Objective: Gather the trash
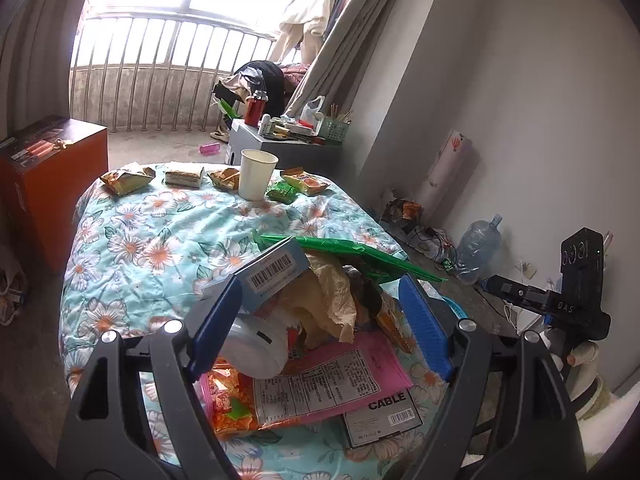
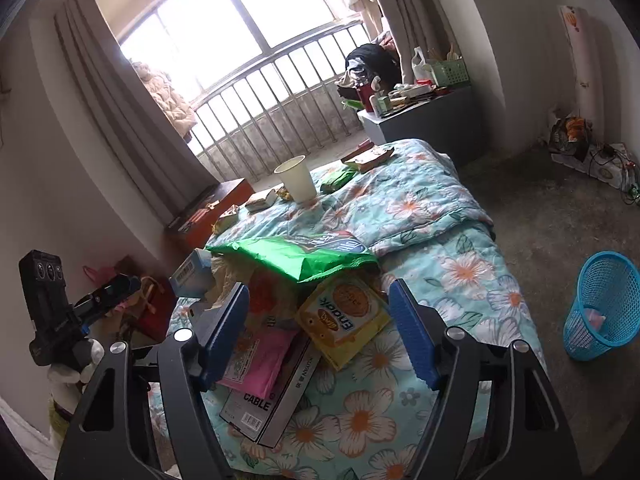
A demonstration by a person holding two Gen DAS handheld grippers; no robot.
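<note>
A yellow snack packet tops the trash pile, lying between the right gripper's unclenched fingers; the left gripper gapes too.

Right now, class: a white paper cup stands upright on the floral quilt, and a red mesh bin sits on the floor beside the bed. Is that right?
Not quite: the mesh bin is blue, not red, as the right wrist view shows. The white paper cup does stand upright on the floral quilt.

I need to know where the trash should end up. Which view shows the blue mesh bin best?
The right wrist view: the blue mesh bin stands on the floor beside the bed, its rim and some pink scrap inside visible. The left wrist view shows only a sliver of blue behind the gripper finger, too little to identify.
</note>
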